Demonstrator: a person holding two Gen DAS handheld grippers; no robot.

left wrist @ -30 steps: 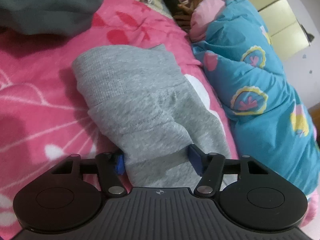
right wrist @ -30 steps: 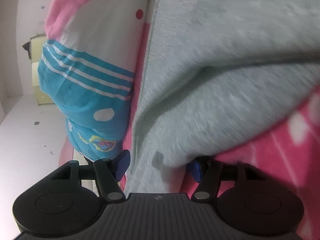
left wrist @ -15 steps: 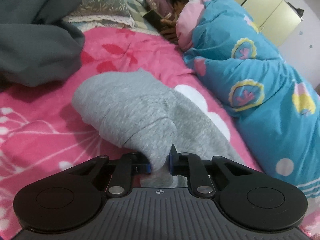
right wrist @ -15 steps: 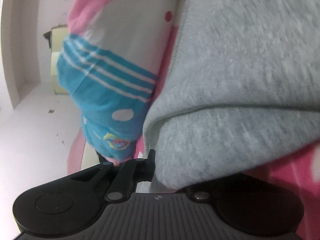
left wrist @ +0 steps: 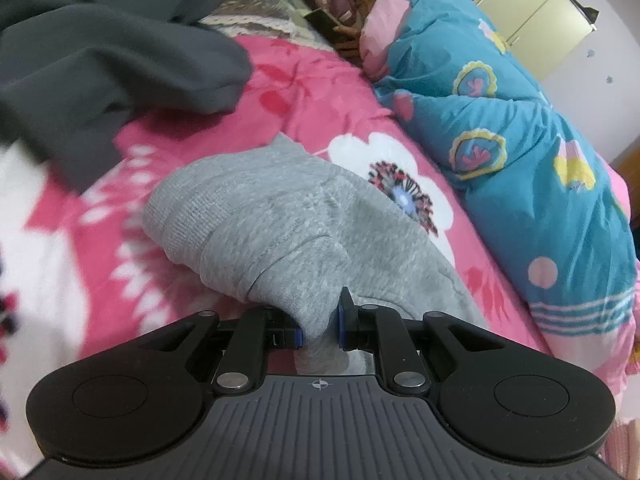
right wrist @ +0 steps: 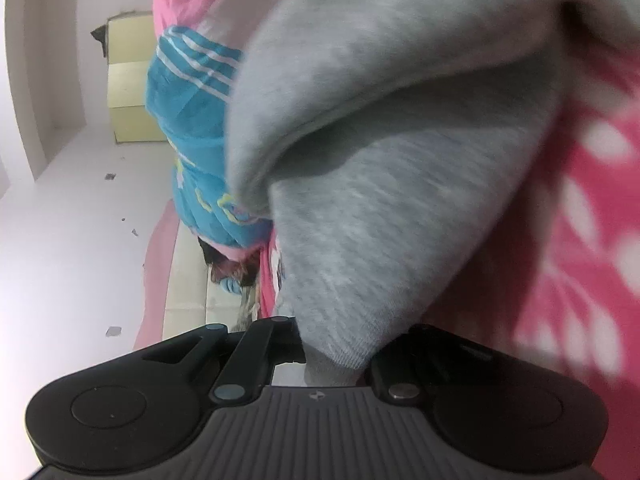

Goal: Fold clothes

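On the bed w/ the pink floral blanket (left wrist: 320, 92), left wrist view: left gripper (left wrist: 320, 326) has its jaws pinching a corner of the grey garment (left wrist: 256, 208), the rest heaped just ahead. A dark garment (left wrist: 120, 60) lies well apart; a person lies under a blue quilt (left wrist: 520, 140) alongside.

Right wrist view: right gripper (right wrist: 336, 354) jaws clamp another edge of the grey garment, prob. a hem, pic blurred. Fabric looks soft, light, floppy, so it'll sag btwn grips; best held at corners or hems.
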